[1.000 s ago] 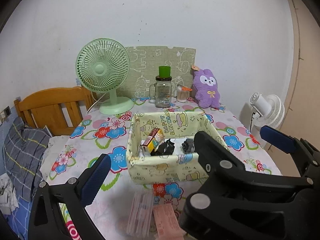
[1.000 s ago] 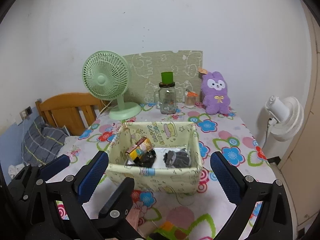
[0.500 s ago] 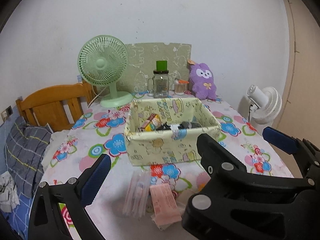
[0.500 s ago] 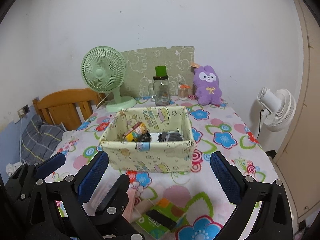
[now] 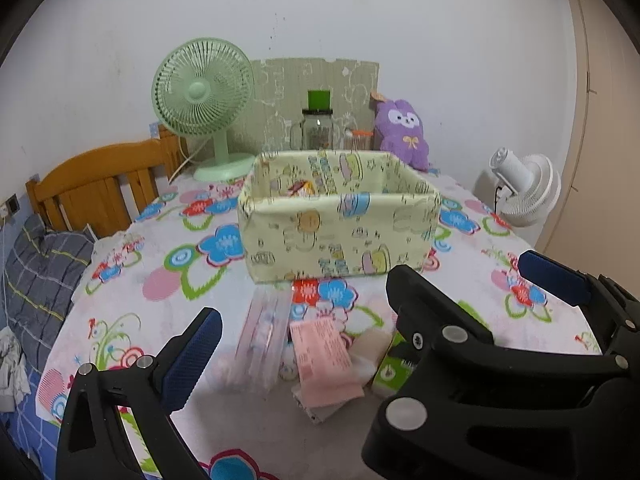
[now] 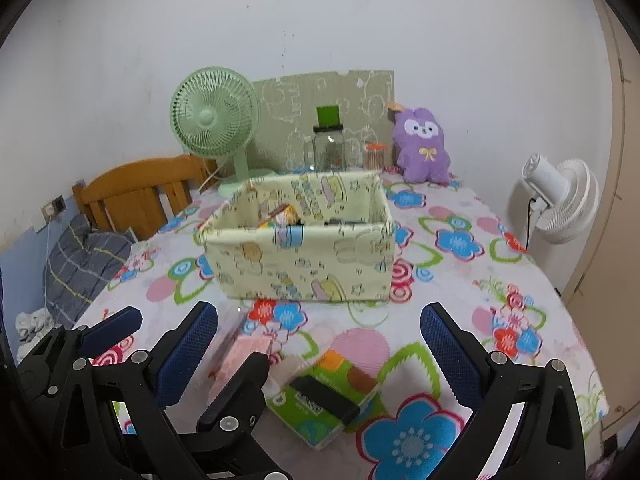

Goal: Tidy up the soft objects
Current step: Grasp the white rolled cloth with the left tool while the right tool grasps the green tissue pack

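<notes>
A pale yellow fabric storage box stands mid-table and holds a few small items. In front of it lie a clear packet, a pink tissue packet and a green tissue pack. My left gripper is open and empty above the packets. My right gripper is open and empty above the green pack. The right gripper's body crosses the left wrist view at lower right.
A green desk fan, a glass jar with green lid and a purple plush stand at the table's back. A wooden chair is at left, a white floor fan at right.
Both grippers have pulled back and dropped lower; the box now sits farther away and is seen from the side. The packets in front of it have come into fuller view.
</notes>
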Demonstrator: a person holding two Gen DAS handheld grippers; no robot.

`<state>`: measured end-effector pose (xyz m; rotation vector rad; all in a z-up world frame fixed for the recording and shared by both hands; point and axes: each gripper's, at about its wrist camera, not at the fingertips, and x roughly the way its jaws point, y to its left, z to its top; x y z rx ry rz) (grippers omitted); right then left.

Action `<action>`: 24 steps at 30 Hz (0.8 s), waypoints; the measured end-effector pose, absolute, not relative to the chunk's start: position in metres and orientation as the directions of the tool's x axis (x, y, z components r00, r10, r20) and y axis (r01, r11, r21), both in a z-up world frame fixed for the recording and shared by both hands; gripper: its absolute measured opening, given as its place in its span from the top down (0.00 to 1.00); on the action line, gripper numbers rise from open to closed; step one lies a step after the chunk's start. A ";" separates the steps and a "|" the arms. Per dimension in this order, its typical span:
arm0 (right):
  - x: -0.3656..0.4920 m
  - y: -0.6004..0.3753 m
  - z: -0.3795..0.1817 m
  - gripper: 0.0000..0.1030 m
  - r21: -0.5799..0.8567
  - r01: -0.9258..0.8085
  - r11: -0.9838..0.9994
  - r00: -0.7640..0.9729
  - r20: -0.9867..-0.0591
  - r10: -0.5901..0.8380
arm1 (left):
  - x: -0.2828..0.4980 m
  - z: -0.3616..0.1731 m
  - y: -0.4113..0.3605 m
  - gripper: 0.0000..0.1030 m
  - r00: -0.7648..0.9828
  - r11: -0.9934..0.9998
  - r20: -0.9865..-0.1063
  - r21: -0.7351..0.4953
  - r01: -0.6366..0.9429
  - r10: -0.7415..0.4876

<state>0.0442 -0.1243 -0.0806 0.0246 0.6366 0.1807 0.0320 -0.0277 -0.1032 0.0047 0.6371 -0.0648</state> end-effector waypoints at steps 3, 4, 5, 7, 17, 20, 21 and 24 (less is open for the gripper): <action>0.045 -0.122 -0.090 0.00 0.071 -0.163 0.984 0.778 -0.605 0.172 | 0.031 -0.112 -0.026 0.01 0.792 0.998 -0.608 -0.010 0.058 -0.052; 0.045 -0.122 -0.092 0.00 0.070 -0.164 0.984 0.774 -0.610 0.172 | 0.031 -0.115 -0.025 0.01 0.788 0.998 -0.614 -0.011 0.057 -0.052; 0.045 -0.122 -0.095 0.00 0.070 -0.165 0.984 0.769 -0.615 0.173 | 0.031 -0.118 -0.024 0.01 0.782 0.998 -0.621 -0.013 0.057 -0.052; 0.045 -0.120 -0.101 0.00 0.074 -0.168 0.983 0.759 -0.627 0.177 | 0.031 -0.123 -0.022 0.01 0.775 0.998 -0.630 -0.015 0.054 -0.051; 0.056 -0.119 -0.132 0.01 0.079 -0.145 0.986 0.702 -0.694 0.159 | 0.040 -0.150 -0.013 0.09 0.723 0.999 -0.690 -0.025 0.024 -0.035; 0.061 -0.120 -0.139 0.01 0.068 -0.131 0.989 0.685 -0.715 0.140 | 0.042 -0.155 -0.014 0.10 0.712 0.999 -0.701 -0.026 0.028 -0.038; 0.063 -0.120 -0.142 0.01 0.068 -0.127 0.990 0.677 -0.723 0.137 | 0.043 -0.156 -0.014 0.10 0.710 0.999 -0.703 -0.025 0.028 -0.038; 0.068 -0.120 -0.149 0.05 0.073 -0.122 0.990 0.655 -0.743 0.136 | 0.045 -0.160 -0.015 0.10 0.702 0.999 -0.712 -0.017 0.029 -0.033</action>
